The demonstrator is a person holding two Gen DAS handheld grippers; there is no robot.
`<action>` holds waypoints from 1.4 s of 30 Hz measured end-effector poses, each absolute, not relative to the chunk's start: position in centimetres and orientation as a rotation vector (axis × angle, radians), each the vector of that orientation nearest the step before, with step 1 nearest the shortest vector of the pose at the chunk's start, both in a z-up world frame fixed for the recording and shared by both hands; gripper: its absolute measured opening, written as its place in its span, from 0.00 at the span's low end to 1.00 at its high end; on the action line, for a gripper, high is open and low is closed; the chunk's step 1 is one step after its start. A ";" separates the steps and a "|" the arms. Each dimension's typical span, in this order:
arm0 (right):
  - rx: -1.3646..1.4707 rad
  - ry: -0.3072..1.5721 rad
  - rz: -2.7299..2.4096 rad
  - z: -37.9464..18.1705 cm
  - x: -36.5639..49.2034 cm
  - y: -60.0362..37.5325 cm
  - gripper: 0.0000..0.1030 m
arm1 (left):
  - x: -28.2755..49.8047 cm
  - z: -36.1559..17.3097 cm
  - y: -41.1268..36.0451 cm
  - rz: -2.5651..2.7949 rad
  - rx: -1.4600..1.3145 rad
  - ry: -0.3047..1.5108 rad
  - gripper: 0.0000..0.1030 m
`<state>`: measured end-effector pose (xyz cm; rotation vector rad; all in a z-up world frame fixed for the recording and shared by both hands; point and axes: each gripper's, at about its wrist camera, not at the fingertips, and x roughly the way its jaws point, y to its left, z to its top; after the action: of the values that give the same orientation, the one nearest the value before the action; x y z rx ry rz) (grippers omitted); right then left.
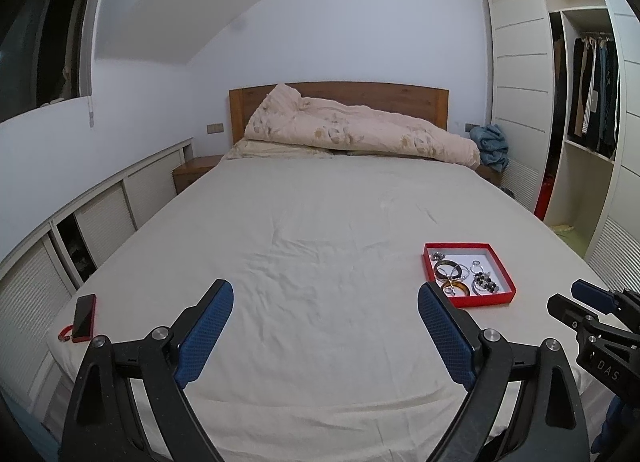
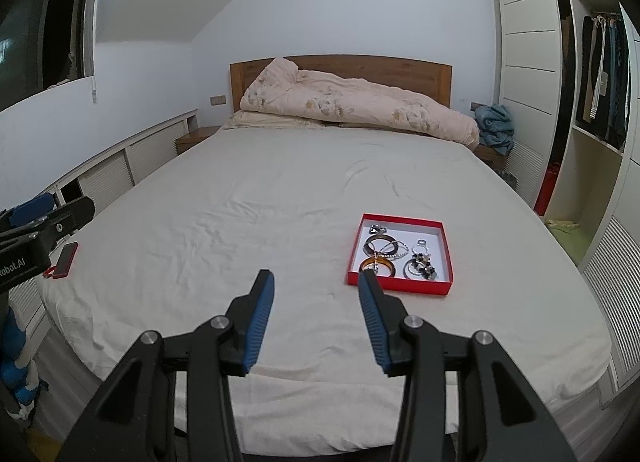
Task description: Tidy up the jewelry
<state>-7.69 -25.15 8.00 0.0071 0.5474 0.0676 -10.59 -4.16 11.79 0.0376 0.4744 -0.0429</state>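
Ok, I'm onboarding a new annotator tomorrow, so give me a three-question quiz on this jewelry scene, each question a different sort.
1. True or false: the red tray lies on the bed sheet and already holds jewelry.
2. Multiple choice: the left gripper and right gripper are A) both open and empty, B) both shut on bangles, C) one open, one shut.
3. Fill in: near the bed's left edge lies a dark ____ in a red case.

Key: 1 true; 2 A; 3 phone.
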 end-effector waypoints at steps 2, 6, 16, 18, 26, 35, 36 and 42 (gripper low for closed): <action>0.008 0.549 0.062 7.8 -7.8 -25.2 0.49 | -10.5 11.6 -4.3 -0.047 0.038 0.480 0.91; 0.009 0.557 0.053 7.5 -7.7 -25.3 0.51 | -10.3 11.2 -4.6 -0.050 0.042 0.489 0.92; 0.002 0.552 0.026 7.2 -7.6 -25.7 0.66 | -10.0 10.8 -4.7 -0.057 0.032 0.499 0.96; 0.001 0.551 0.024 7.2 -7.6 -25.7 0.68 | -9.9 10.8 -4.7 -0.057 0.031 0.500 0.97; -0.005 0.543 0.020 7.3 -7.5 -25.5 0.69 | -9.9 10.6 -4.6 -0.062 0.031 0.500 0.98; -0.007 0.552 0.009 7.0 -7.2 -25.4 0.69 | -9.4 10.0 -4.8 -0.070 0.034 0.512 0.99; -0.007 0.554 0.009 7.0 -7.2 -25.4 0.69 | -9.3 9.9 -4.8 -0.070 0.034 0.515 0.99; -0.006 0.566 0.005 6.8 -6.9 -25.5 0.69 | -8.9 9.5 -5.0 -0.074 0.036 0.527 0.99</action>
<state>-6.87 -25.52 6.77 -0.0057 0.5659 0.0055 -8.92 -5.04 9.49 0.0363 0.5274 -0.0743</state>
